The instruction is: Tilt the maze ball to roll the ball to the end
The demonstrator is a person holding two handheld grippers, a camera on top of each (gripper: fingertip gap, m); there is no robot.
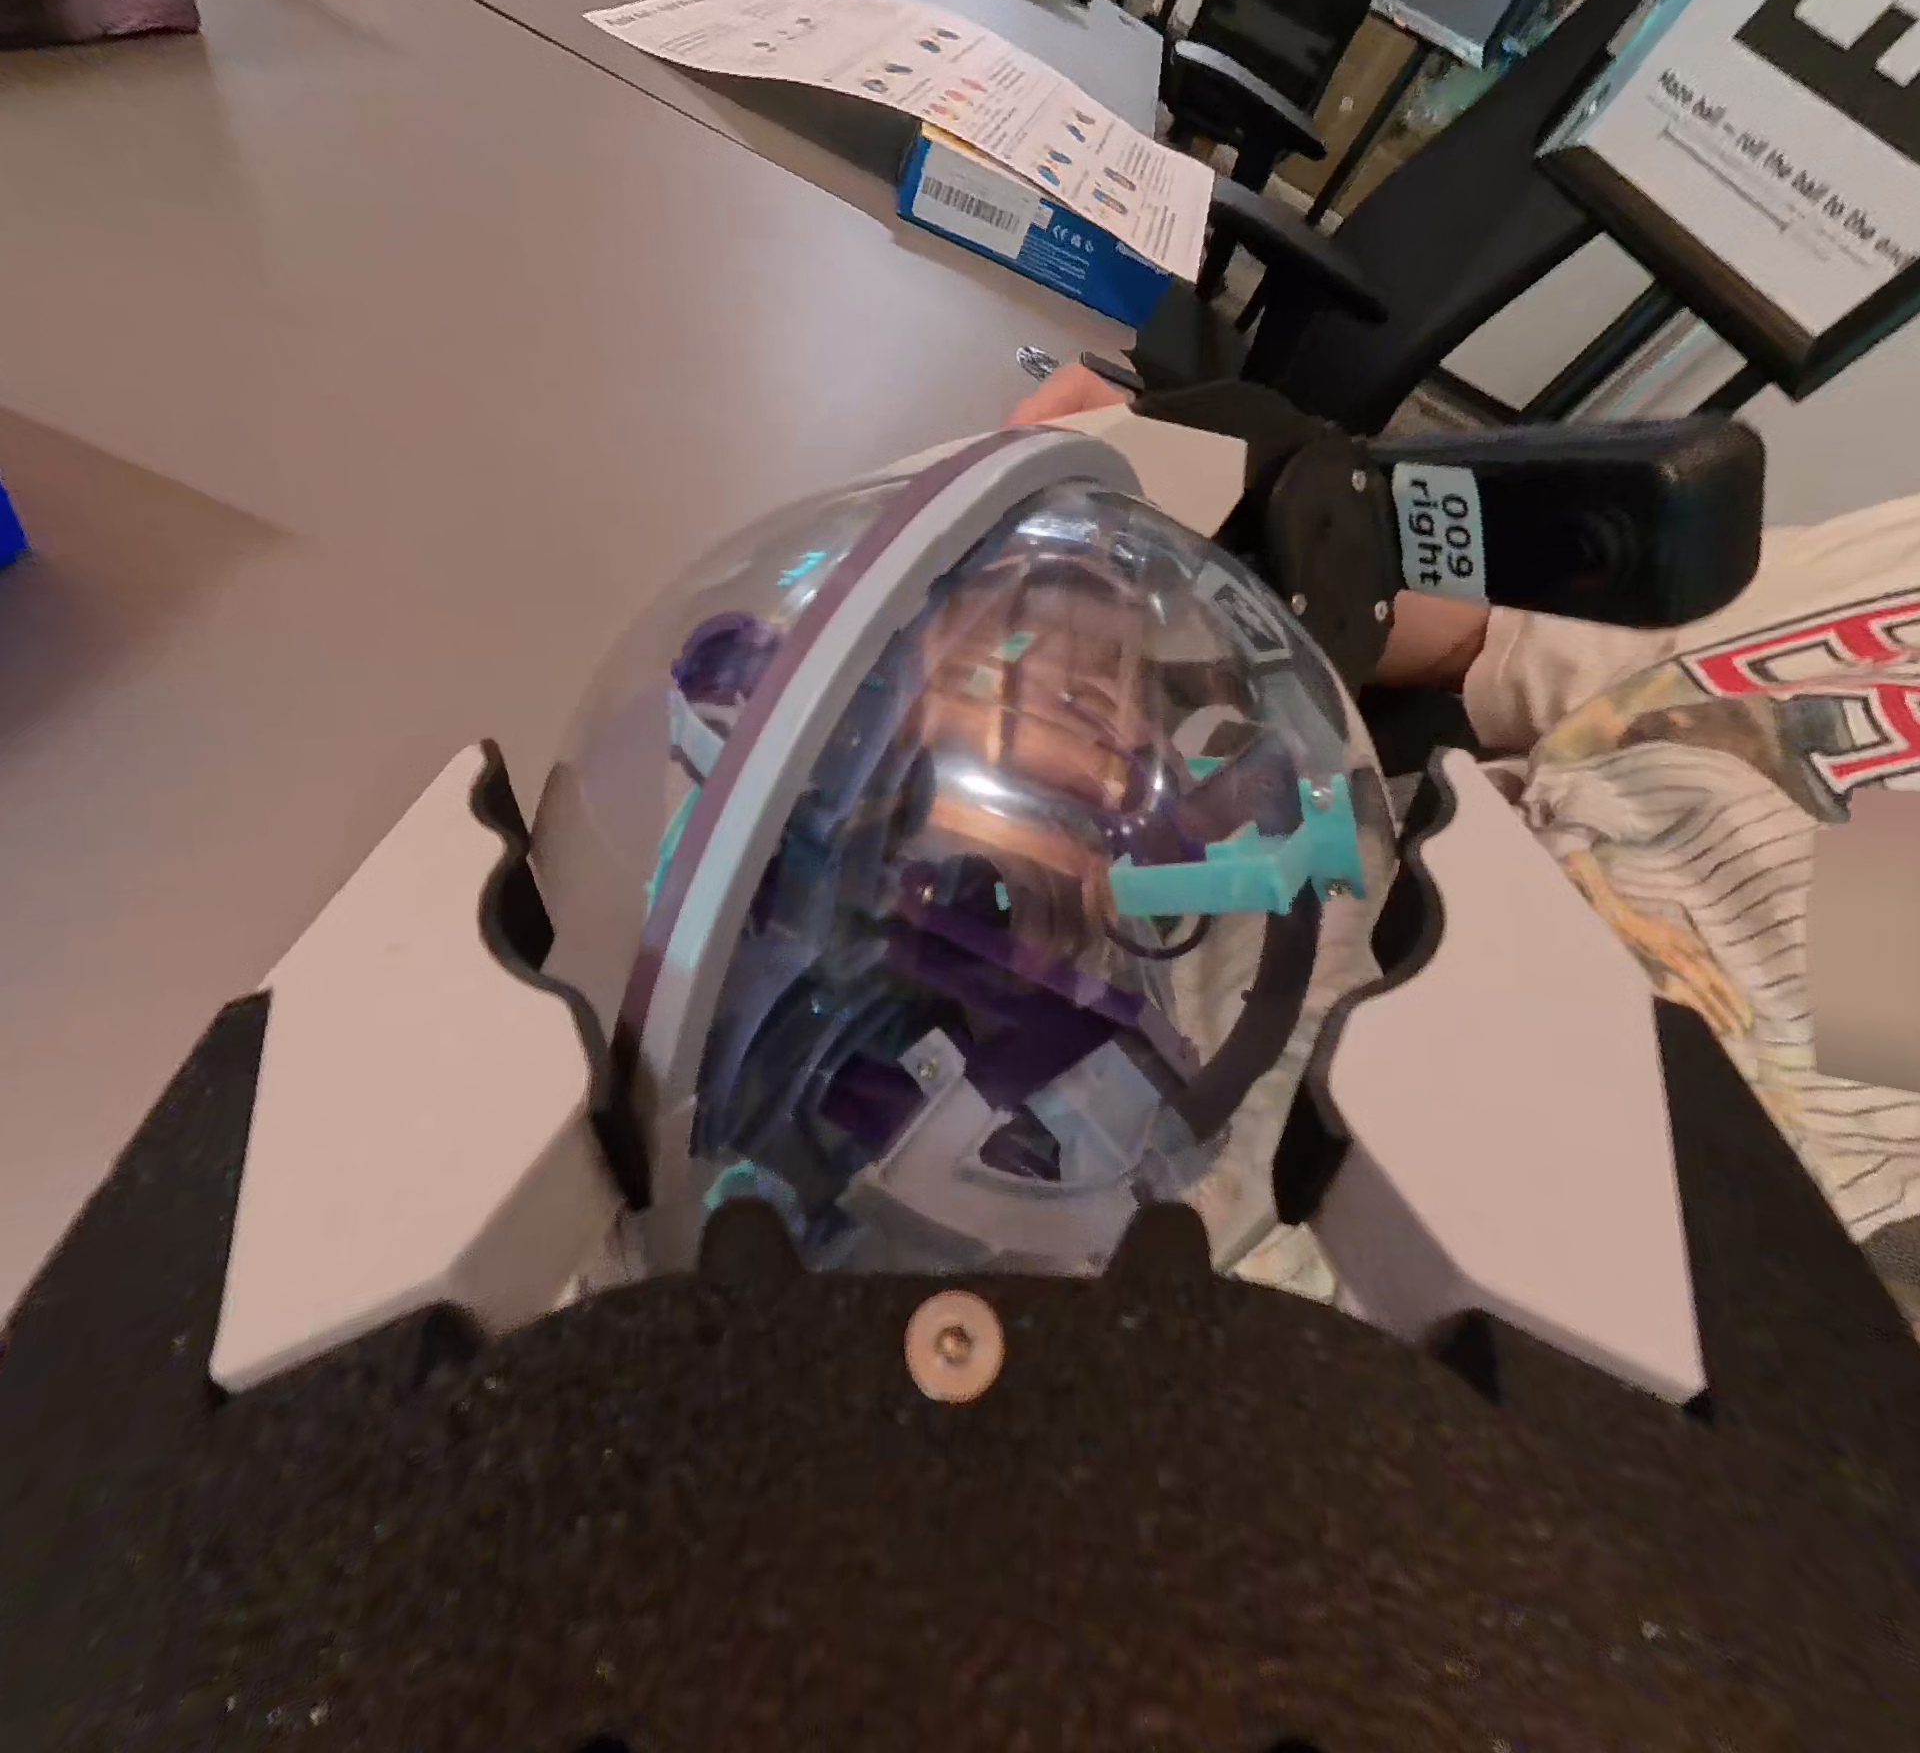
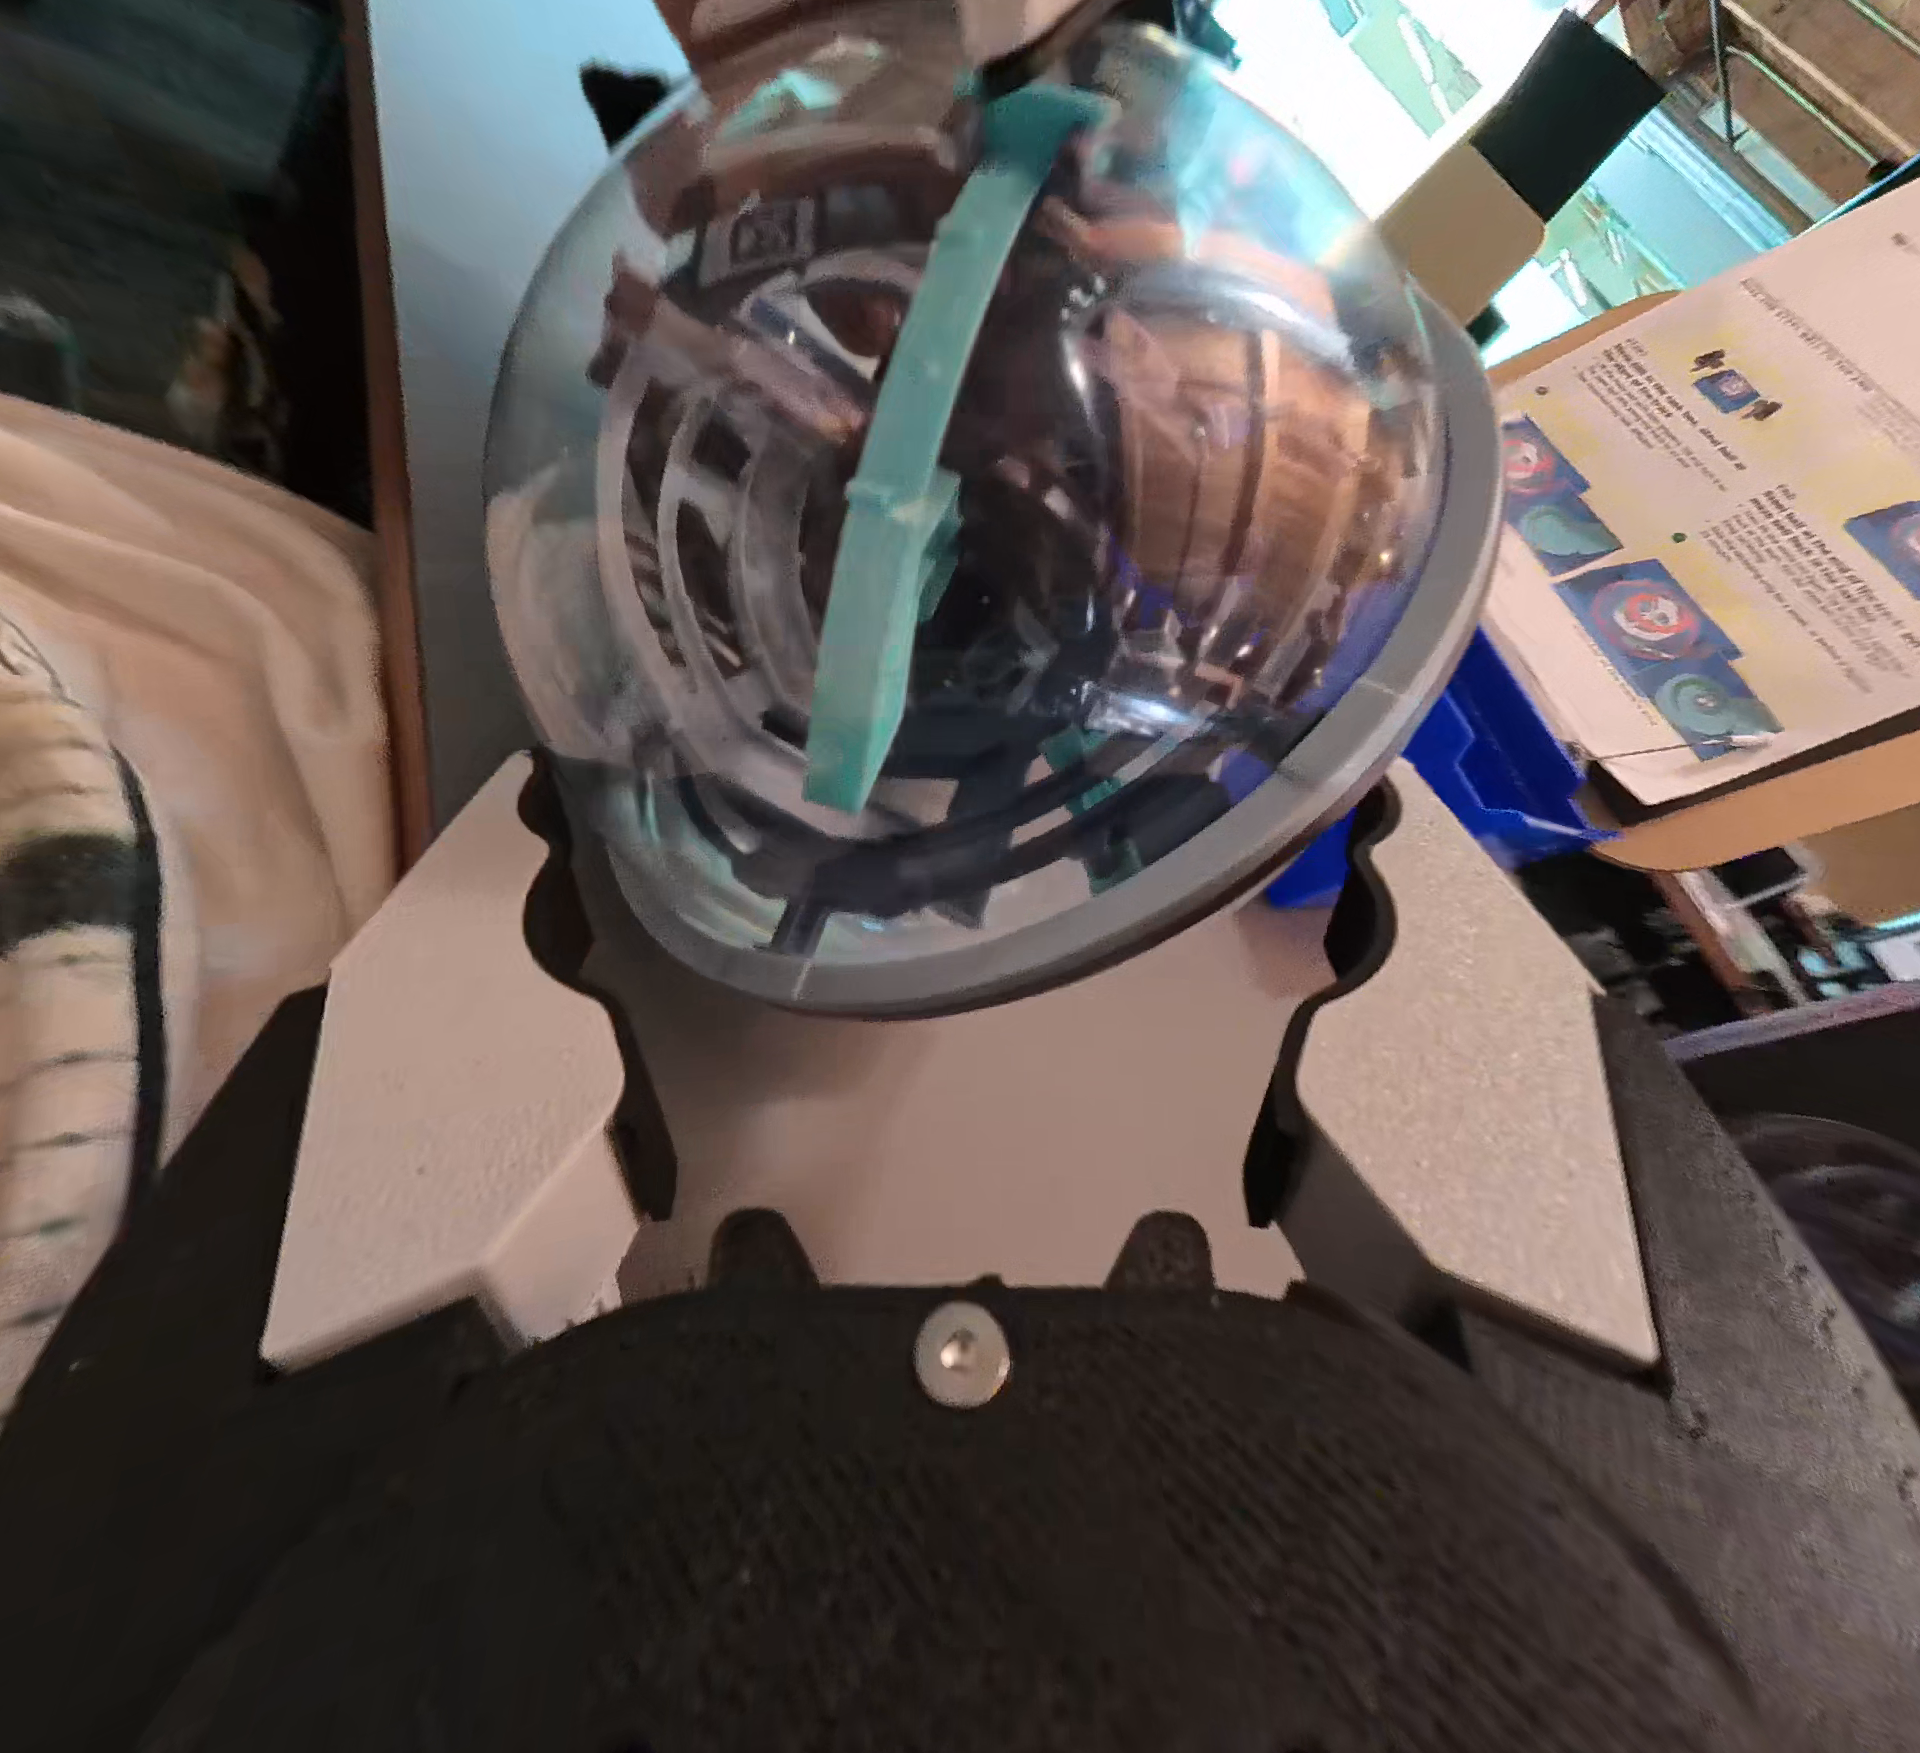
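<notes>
Nearest in the left wrist view, the left gripper [image 1: 961, 965] has its two white fingers pressed against the maze ball [image 1: 977, 872] at 9 and 3 o'clock, so it is pinching the clear sphere deep between them. The sphere is lifted off the grey table [image 1: 364, 269], and its grey ring [image 1: 831, 747] runs tilted from 6 toward 12 o'clock. Inside are purple tracks and a teal piece [image 1: 1236, 872]. The small rolling ball I cannot find in either view.

In the right wrist view, the right gripper [image 2: 956, 882] touches the sphere only with its fingertips, at about 7 and 4 o'clock, near the ring. Its jaws stand wide, and it appears to clamp the sphere lightly.

The risk, in my judgement, is the smooth curved shell: with a strong tilt it may slip from this shallow fingertip hold, or the inner ball may fall off its track.

Farther, at 1 o'clock, a printed paper sheet [image 1: 935, 93] lies on a blue box [image 1: 1029, 238] carrying a barcode label. The right device has a small white sticker, and a board [image 1: 1766, 93] with printed words stands behind.
</notes>
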